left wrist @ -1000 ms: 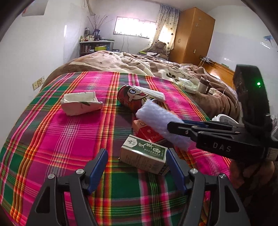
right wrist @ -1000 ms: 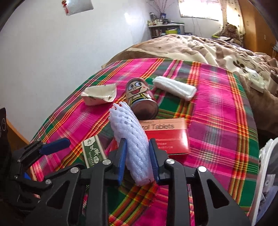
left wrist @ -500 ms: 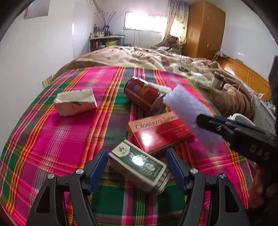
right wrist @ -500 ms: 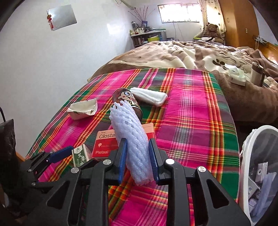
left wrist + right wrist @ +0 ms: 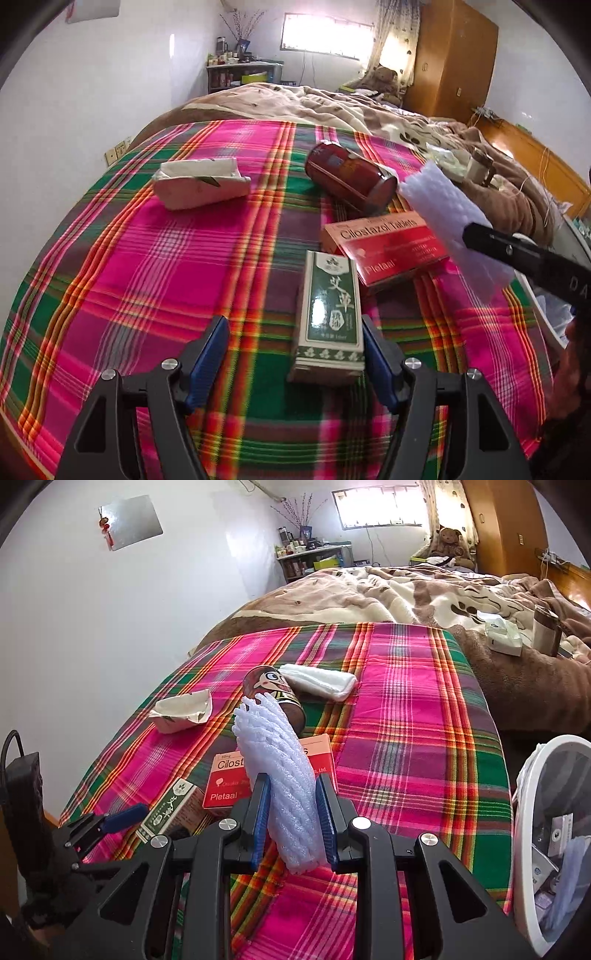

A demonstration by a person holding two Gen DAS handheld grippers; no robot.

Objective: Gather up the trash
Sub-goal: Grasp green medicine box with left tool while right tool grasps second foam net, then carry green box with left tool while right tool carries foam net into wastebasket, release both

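Right hand-held gripper (image 5: 293,818) clamping foam net (image 5: 280,775), left hand-held gripper (image 5: 295,354) wide around green box (image 5: 328,314)

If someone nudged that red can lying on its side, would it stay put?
Probably not. The red can lies on its round side, so it would likely roll. The soft plaid blanket may slow it, and the red tablet box just beside it could stop it.

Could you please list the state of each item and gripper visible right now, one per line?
Right gripper: shut on the white foam net sleeve, held above the blanket.
Left gripper: open, jaws straddling the green box, which lies flat.
Red tablet box: closed, lying flat.
Red can: on its side.
Tissue pack: opened, crumpled.
White folded cloth: lying flat.
Trash bin: open, trash inside.
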